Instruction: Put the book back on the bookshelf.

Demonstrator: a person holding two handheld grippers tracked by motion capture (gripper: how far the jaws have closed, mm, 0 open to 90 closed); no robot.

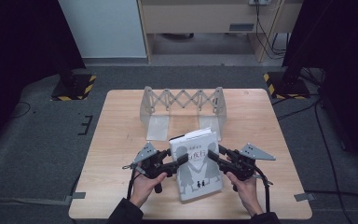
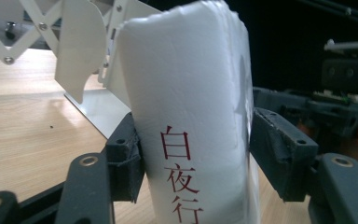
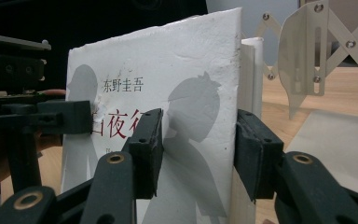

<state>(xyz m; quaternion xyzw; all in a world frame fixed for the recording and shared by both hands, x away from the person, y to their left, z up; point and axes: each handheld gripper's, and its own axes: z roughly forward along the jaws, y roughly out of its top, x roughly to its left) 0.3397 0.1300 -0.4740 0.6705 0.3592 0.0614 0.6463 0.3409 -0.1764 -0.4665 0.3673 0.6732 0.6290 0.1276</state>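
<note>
So, wooden worktop (image 1: 121, 154) with expanding rack (image 1: 182, 111) at back. White book (image 1: 196, 165) just in front of rack, pinched from both sides: left gripper (image 1: 182, 160) fingers clamp spine, right gripper (image 1: 212, 156) fingers clamp page edge.

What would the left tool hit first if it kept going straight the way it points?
The white book at once: its spine already sits between the left tool jaws. Behind it stands the right tool, gripping the book's other edge.

Book (image 1: 197, 165) on the table (image 1: 116, 135), folding rack (image 1: 182, 108) just behind it, tongs at its left (image 1: 182, 160) and right (image 1: 213, 157) edges.
</note>
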